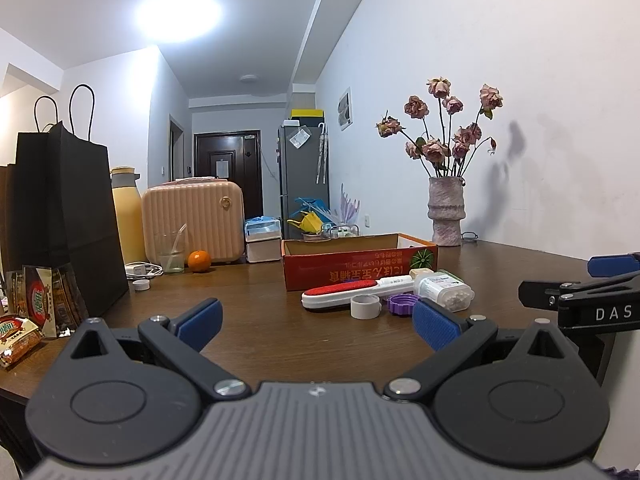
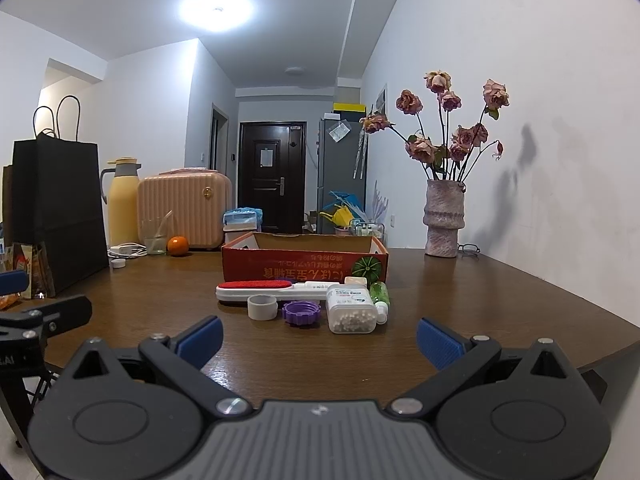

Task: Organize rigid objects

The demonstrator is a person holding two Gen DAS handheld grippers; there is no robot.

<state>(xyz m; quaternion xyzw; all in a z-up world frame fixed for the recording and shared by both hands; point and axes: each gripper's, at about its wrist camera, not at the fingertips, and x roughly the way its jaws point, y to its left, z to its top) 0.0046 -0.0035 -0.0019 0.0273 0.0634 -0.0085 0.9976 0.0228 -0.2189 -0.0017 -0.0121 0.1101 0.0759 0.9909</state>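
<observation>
Brown wooden counter (image 2: 460, 292) carries a tight cluster in front of the red cardboard box (image 2: 304, 266): lint brush (image 2: 276, 291), purple cap (image 2: 301, 313), cotton-swab box (image 2: 351, 309). Both grippers' jaws stand apart, empty. Risk: reaching one item knocks its touching neighbours.

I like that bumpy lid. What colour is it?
Purple lid, clearest in the right wrist view.

A lived-in apartment: a brown wooden desk (image 2: 500, 292) stands against a white wall, bearing a vase of dried roses (image 2: 443, 216) at right. At centre frame a hallway runs to a dark entry door (image 2: 272, 176) beside a grey fridge (image 2: 340, 160); a pink vanity case (image 2: 184, 208) and yellow thermos jug (image 2: 122, 204) sit at left.
</observation>
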